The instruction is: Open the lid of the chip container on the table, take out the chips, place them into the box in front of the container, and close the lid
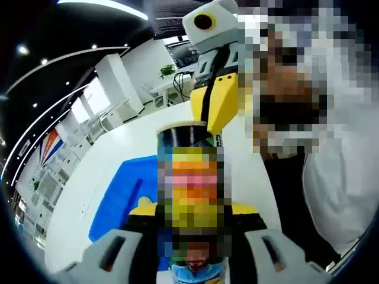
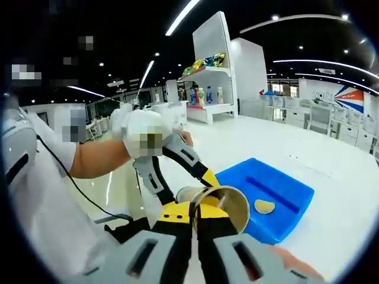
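The open chip container (image 2: pixel 222 204) is tilting mouth-first toward the blue box (image 2: pixel 278 198), which is holding one chip (image 2: pixel 264 206) near its middle.

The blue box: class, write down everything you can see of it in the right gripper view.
The shallow blue plastic box is rectangular, open-topped, with low walls and a ridge across its floor. It rests flat on the white table, beyond the tilted, open cardboard chip container. One pale round chip lies inside it on the floor. Nothing else touches it.
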Demonstrator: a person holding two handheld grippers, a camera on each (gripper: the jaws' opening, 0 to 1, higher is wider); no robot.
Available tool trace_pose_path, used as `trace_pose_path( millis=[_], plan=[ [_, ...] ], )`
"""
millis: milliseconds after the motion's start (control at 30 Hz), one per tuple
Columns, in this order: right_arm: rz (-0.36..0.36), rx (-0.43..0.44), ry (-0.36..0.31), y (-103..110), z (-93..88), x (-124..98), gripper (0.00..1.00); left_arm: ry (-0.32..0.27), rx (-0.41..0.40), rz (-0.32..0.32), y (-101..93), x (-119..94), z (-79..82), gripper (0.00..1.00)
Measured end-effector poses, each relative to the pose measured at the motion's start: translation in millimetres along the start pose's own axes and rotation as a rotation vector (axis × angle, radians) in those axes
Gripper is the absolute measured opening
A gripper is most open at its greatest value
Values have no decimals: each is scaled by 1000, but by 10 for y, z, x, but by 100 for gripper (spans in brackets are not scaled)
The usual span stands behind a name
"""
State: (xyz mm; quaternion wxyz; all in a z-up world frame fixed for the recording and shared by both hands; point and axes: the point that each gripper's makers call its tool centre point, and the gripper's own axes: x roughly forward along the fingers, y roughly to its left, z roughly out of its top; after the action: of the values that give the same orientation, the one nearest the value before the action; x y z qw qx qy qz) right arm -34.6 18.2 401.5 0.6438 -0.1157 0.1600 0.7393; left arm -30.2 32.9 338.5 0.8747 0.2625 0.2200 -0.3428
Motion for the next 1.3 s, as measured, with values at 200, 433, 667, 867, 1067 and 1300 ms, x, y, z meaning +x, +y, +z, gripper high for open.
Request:
trace_pose_path(
  millis=[200,433,667,867,1067,1300],
  plan=[
    [12,11,48,71,156,6,1,-37,-11,13,100,-44,26,43],
    [-10,-13,121,80,316,-7,1,-115,-57,37,167,-96,169,43],
    [-32,-50,177,76,410,-4,1,-197,-104,53,187,-125,244,44],
    [-35,-65,234,90,445,19,1,-264,-125,58,183,-144,284,43],
    [-46,-128,285,133,484,35,1,-328,-147,66,172,-141,334,44],
    [-59,-197,360,145,508,8,1,-413,-199,54,124,-110,421,44]
  ],
)
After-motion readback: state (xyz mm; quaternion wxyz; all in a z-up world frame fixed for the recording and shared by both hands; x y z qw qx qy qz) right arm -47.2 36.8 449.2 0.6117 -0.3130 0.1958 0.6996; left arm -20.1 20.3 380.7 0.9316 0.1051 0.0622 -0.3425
